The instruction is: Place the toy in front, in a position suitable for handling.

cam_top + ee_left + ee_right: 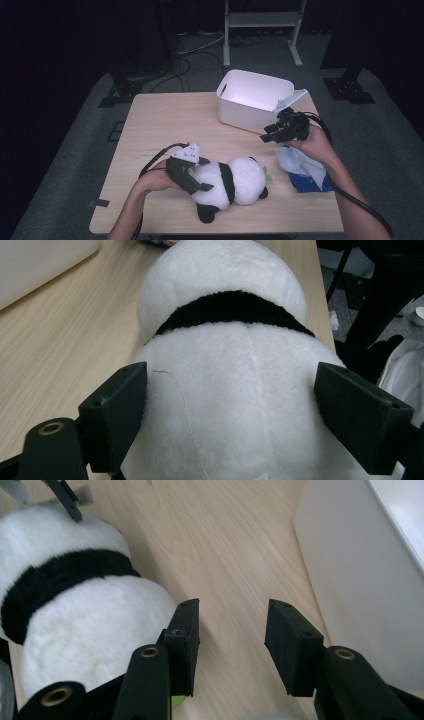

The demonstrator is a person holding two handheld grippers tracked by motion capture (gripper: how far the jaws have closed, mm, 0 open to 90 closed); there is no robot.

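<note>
Panda plush (235,181) lies near the worktop's (160,120) front edge, its face hidden. Left tongs (192,176) clamp its white body; the left gripper view shows both pads pressed into fur. Right tongs (272,134) part-open, nothing between them, beside the white bin (252,102) at the back right; bin looks empty. Blue-white cloth (305,172) half hidden under the right hand.

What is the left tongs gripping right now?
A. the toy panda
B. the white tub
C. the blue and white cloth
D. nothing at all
A: in the left gripper view the left tongs have their two black jaws pressed into the white plush body of the toy panda, which lies on the table.
</note>
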